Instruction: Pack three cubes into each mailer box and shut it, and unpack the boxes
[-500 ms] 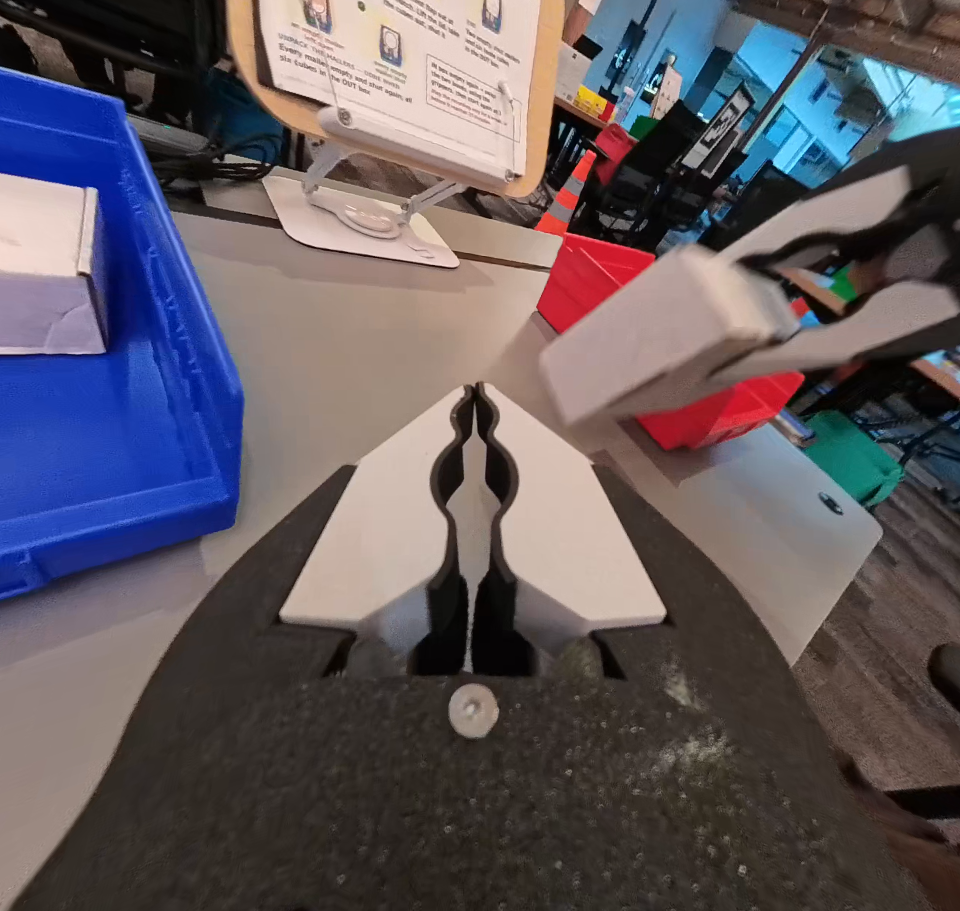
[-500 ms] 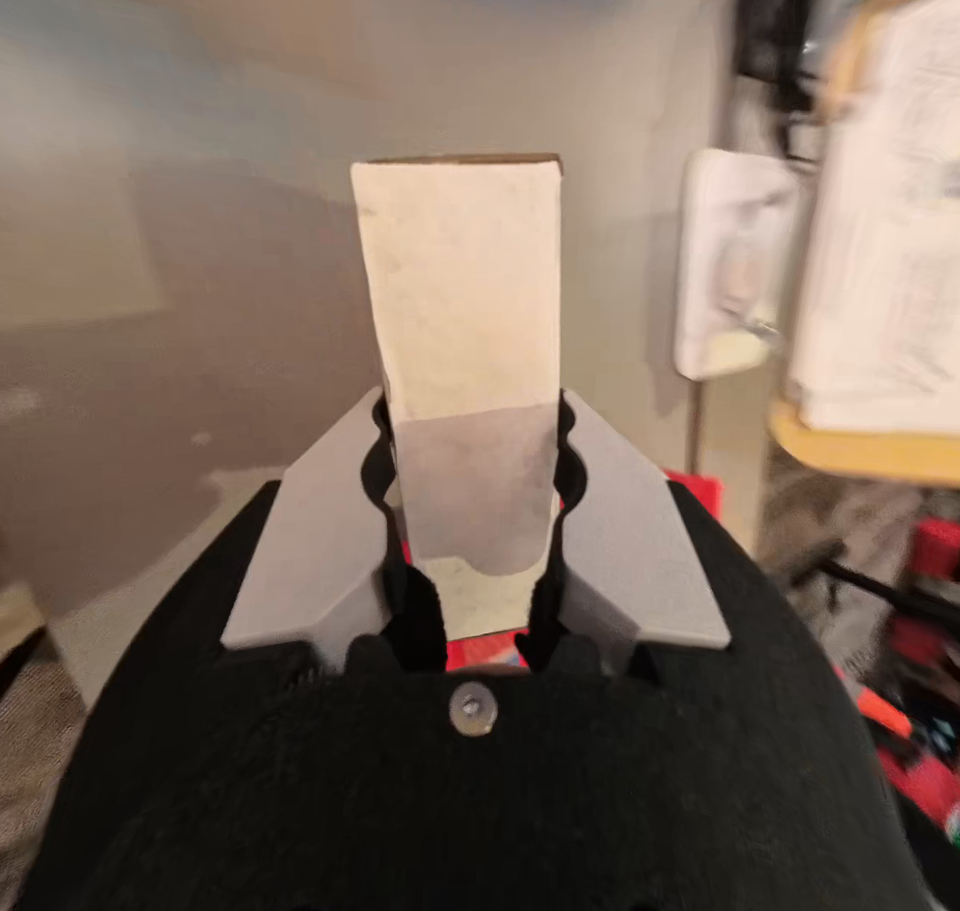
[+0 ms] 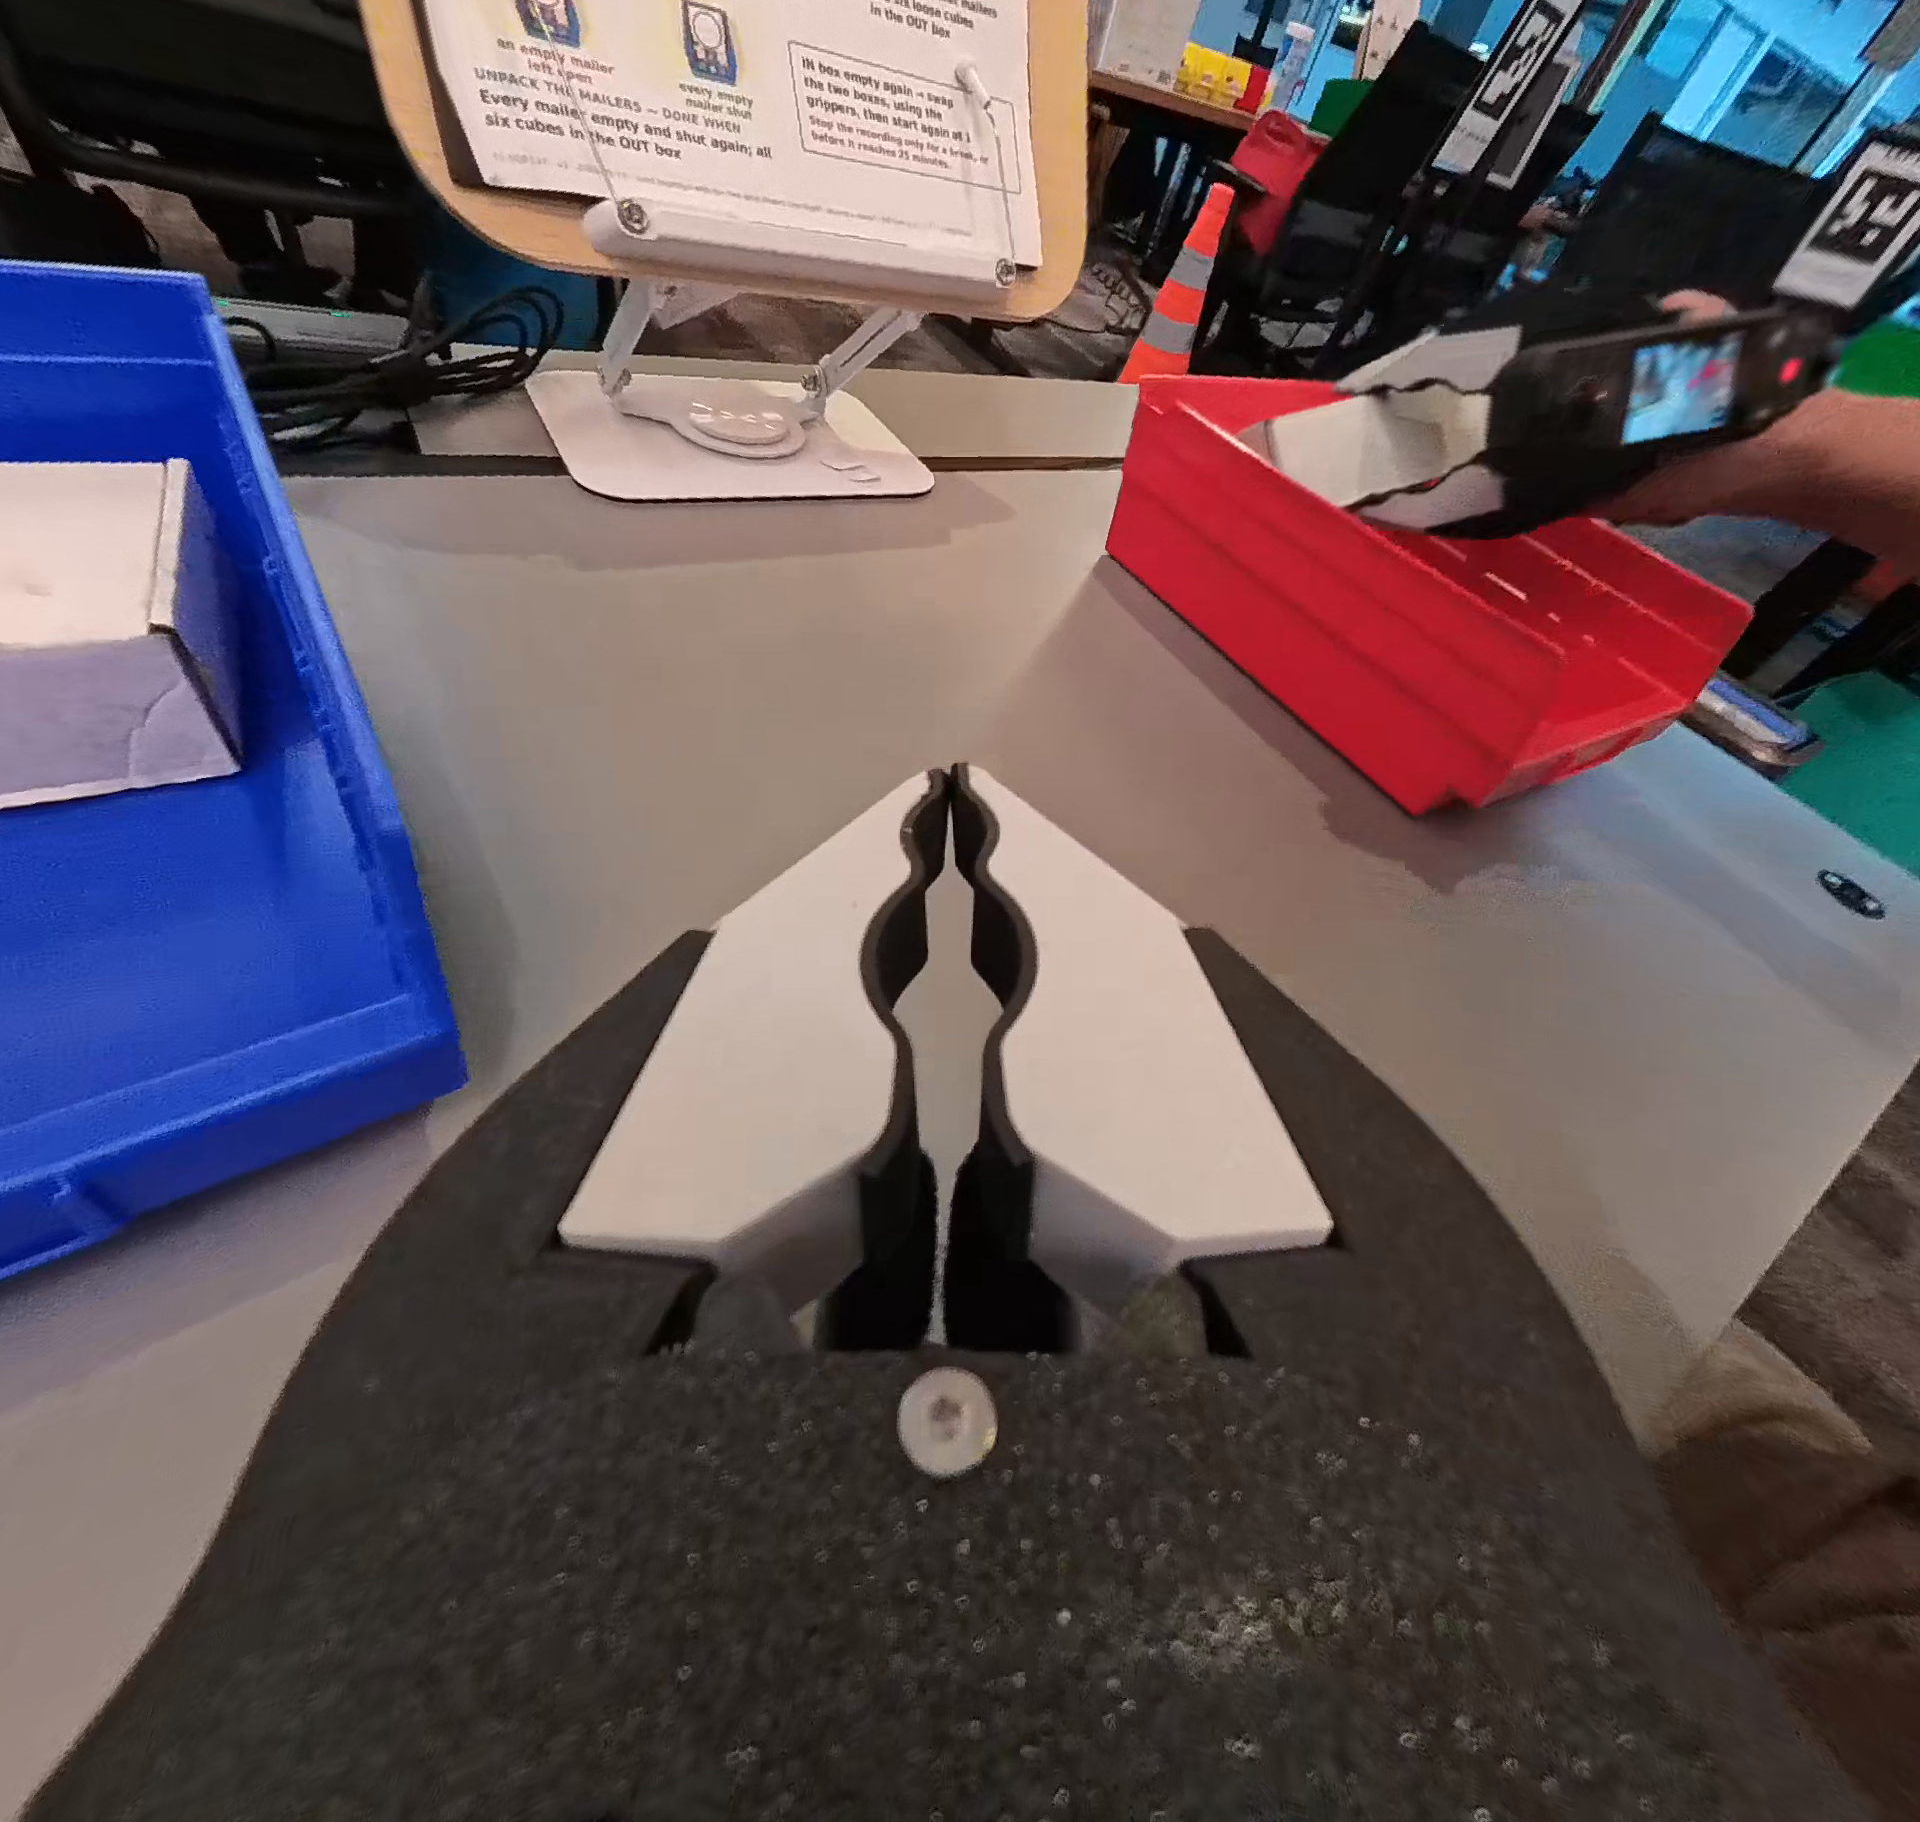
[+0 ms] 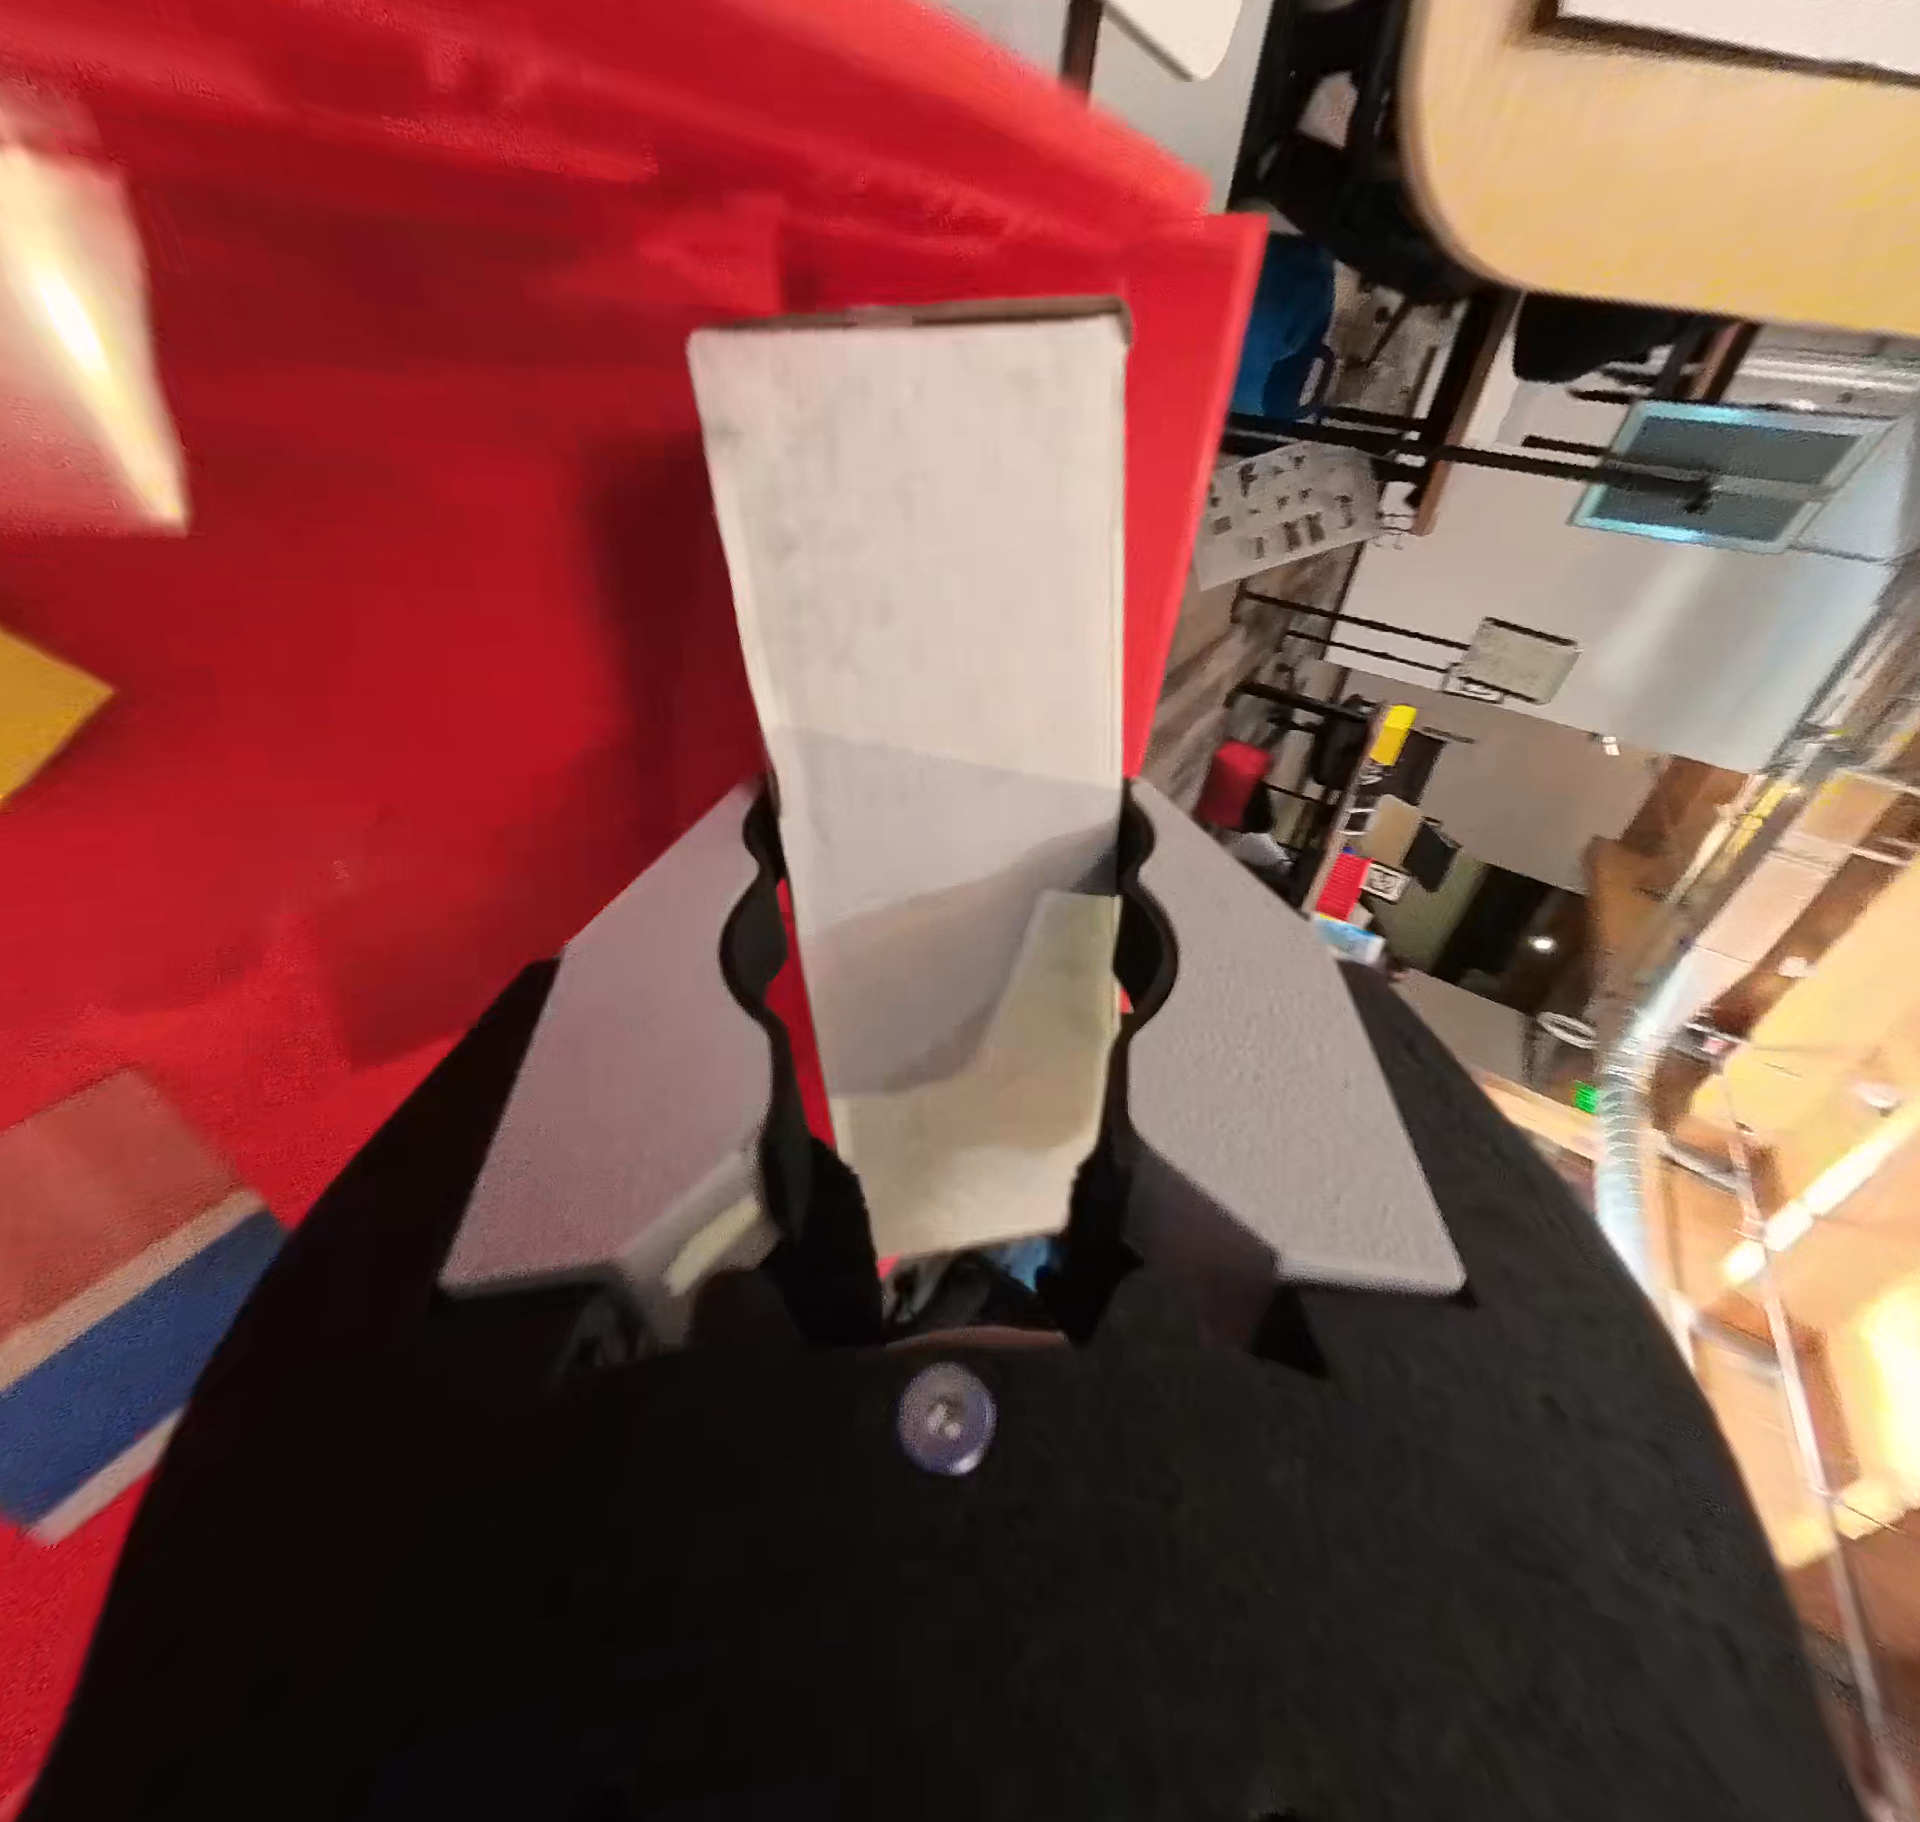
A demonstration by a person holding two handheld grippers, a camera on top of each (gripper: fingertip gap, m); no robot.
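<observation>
Right gripper (image 3: 1351,447), fingers clamping white mailer box (image 4: 925,629), is now hovering over red bin (image 3: 1403,650); right wrist view alone is showing cubes (image 4: 42,707); left gripper (image 3: 951,785) fingers closed, empty.

A sheet stand (image 3: 727,422) sits at the bench's (image 3: 727,650) back edge; an orange cone (image 3: 1184,297) stands beyond it.

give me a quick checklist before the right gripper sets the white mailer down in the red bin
1. Right gripper grips the white mailer: ok.
2. Mailer over the red bin: ok, seen from the left wrist view.
3. Mailer shut: cannot tell.
4. Landing spot free: cannot tell; blurred yellow cube and another cube lie in the bin.
5. Left gripper out of the way: ok, jaws shut and empty over the table.
</observation>
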